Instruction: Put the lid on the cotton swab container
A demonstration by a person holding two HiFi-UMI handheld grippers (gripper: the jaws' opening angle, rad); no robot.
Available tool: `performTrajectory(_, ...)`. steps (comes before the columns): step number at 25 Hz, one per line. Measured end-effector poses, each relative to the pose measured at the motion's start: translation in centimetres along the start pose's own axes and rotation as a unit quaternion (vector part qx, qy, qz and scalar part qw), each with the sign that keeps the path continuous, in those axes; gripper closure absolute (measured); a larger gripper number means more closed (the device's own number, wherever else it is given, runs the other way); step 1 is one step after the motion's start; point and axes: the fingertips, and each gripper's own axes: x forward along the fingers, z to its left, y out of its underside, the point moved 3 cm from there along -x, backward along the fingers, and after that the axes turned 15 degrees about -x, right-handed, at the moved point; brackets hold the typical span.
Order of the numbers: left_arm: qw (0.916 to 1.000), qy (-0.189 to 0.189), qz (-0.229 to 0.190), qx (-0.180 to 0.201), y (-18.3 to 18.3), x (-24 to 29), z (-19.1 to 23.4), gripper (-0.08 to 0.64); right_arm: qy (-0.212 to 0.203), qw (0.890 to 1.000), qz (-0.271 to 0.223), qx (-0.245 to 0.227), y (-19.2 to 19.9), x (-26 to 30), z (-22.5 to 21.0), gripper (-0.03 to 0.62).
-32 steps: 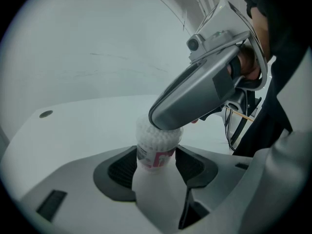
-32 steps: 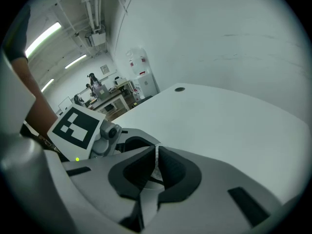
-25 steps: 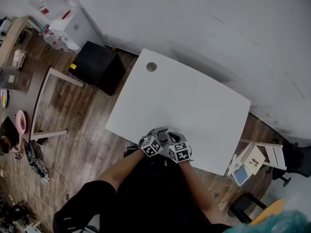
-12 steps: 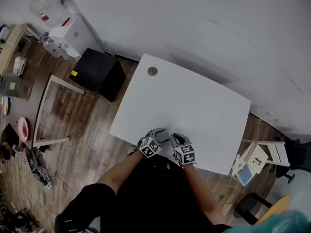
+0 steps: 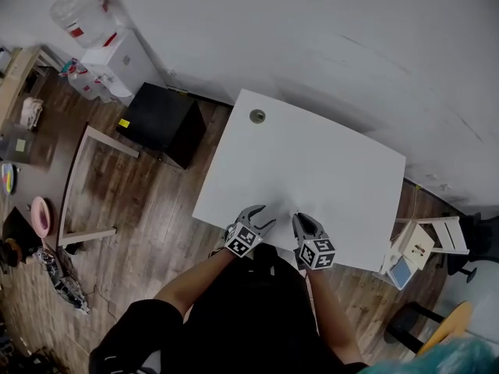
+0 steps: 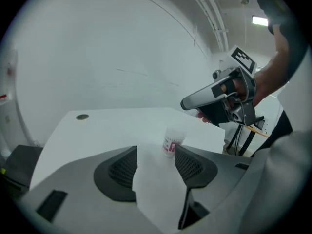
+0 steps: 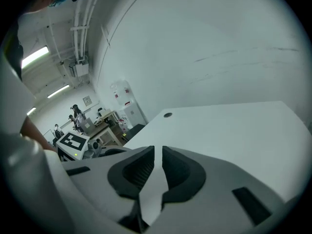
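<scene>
Both tools have drawn apart since a second ago, when they were bunched together over the near edge of the desk [image 5: 312,162]; now a clear gap lies between them, and the whole desk sits further right in the head view. Nearest, the person's forearms reach in from below, each wrist ending in a marker cube. The left hand-held gripper [image 6: 156,151] has its jaws spread wide with nothing clamped in them, only bare desk showing between the pads, which suits a tool that is letting go rather than taking hold. The right hand-held gripper [image 7: 158,151] is drawn almost together, just a thin slit between its pads and nothing in it; seen from the left, it hangs raised above the desk, off to the right. Just past the left tool's right jaw tip, the container [image 6: 172,141] stands upright on the desk, near its front edge, touched by neither tool. Its pale top reads as the lid [image 6: 175,131] already seated, though it is too small to be sure; standing free and upright fits a finished placement, with both tools backed off to avoid knocking it. Farther off, the desk is bare up to a round grommet [image 5: 256,116] at its far left corner, with the wall [image 5: 327,37] behind.
</scene>
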Motion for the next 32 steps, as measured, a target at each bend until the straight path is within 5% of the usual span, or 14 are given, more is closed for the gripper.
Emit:
performTrajectory(7,0.9971,-0.012,-0.044,-0.061,-2.3,-9.1,2.2,0.403,0.005,0.998,-0.050,0.035,-2.7,-1.3,8.5,0.549)
performTrajectory(11,0.9954,-0.003,-0.063,-0.073,-2.8,-13.6,2.5,0.539,0.009,0.996,-0.072,0.050,-3.6,-2.3,13.3,0.549)
performTrajectory(19,0.9919,0.082,-0.055,-0.079,-3.9,-19.1,-0.4,0.548,0.036,0.994,-0.096,0.042,-5.7,-4.0,19.1,0.549)
performTrajectory(27,0.9890,0.070,-0.099,-0.084,-4.3,-22.2,-3.6,0.548,0.071,0.990,-0.112,-0.044,-7.8,-6.1,21.5,0.550)
performTrajectory(32,0.9871,0.031,-0.155,-0.029,-5.1,-24.6,-9.7,0.548,0.133,0.978,-0.152,-0.059,-7.4,-11.8,21.1,0.551)
